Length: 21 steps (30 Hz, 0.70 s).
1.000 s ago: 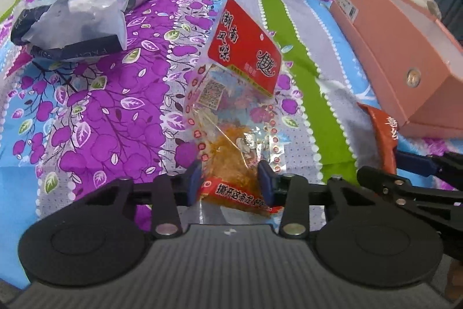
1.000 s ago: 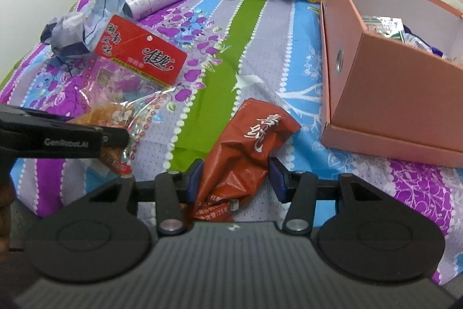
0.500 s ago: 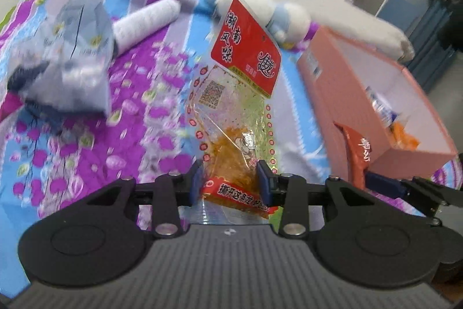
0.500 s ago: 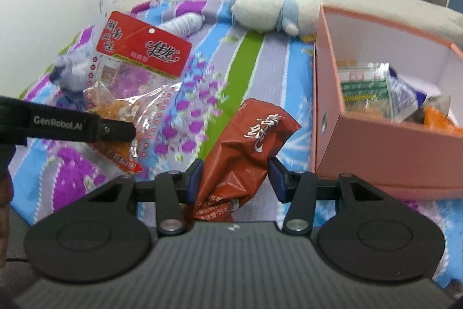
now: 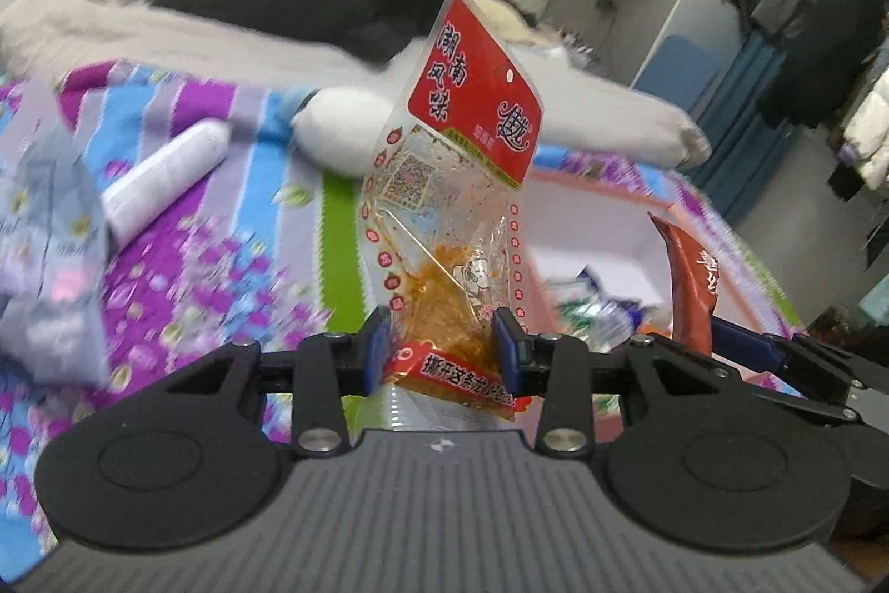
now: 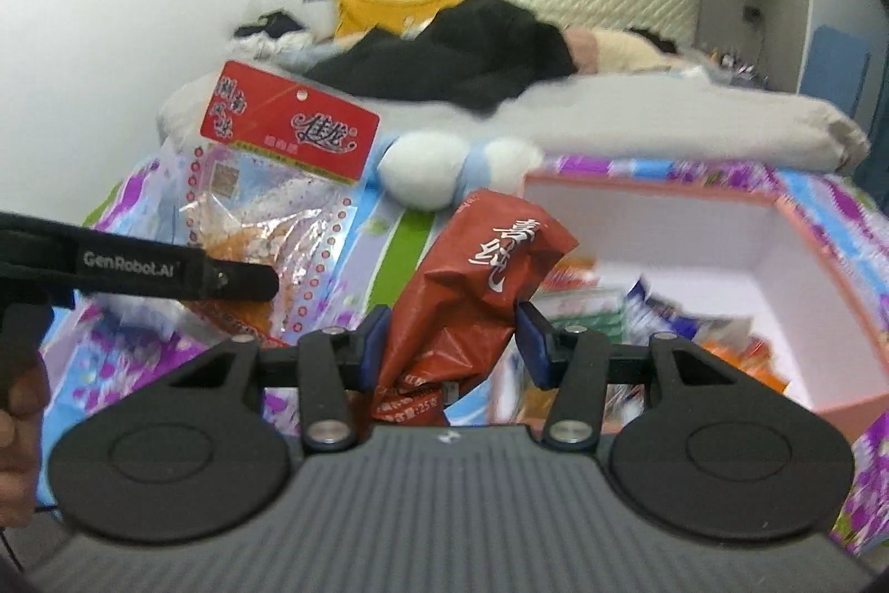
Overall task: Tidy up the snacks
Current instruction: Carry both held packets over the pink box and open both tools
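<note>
My left gripper is shut on a clear snack bag with a red header and orange strips inside, held upright in the air above the bed. My right gripper is shut on a crumpled dark red snack packet, also lifted. In the right wrist view the clear snack bag hangs at the left. In the left wrist view the red packet shows at the right. The pink box, white inside, lies open ahead on the right with several snack packs in it.
A floral striped bedspread covers the bed. On it lie a white tube, a grey-blue bag at the left and a white and blue plush toy. Dark clothes and a grey duvet lie farther back. A hand shows at lower left.
Both grippers have risen from the bedspread with their snack packs. The views now tilt up, and the open inside of the pink box has come into sight.
</note>
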Each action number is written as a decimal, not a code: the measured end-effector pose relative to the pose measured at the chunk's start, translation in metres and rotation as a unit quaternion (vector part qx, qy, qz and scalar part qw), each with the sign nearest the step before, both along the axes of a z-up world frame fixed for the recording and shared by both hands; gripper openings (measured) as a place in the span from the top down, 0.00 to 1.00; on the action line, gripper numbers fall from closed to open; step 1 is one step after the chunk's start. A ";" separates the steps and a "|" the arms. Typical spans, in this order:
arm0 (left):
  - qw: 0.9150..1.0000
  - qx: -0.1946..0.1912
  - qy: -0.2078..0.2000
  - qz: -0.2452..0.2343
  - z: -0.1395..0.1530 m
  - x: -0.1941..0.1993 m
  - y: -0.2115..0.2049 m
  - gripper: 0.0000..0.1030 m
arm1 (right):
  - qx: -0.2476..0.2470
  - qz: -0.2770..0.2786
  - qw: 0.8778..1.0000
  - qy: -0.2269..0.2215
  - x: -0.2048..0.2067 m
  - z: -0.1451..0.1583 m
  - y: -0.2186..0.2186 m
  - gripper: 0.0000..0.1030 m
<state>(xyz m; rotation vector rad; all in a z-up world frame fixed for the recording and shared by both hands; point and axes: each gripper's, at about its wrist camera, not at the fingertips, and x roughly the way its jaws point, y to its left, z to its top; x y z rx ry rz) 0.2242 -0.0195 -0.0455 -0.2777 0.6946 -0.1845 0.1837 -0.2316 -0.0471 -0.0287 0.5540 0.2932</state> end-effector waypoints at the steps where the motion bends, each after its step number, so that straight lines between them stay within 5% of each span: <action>1: 1.000 -0.002 -0.006 -0.003 0.006 0.003 -0.004 0.57 | -0.001 -0.003 1.000 -0.008 0.001 0.006 -0.004 0.50; 11: 0.998 -0.017 -0.043 -0.033 0.047 0.027 -0.048 0.57 | -0.005 -0.037 0.997 -0.063 0.018 0.039 -0.039 0.50; 21: 0.998 -0.025 -0.034 -0.056 0.044 0.065 -0.088 0.57 | 0.002 -0.070 0.995 -0.065 0.046 0.040 -0.077 0.50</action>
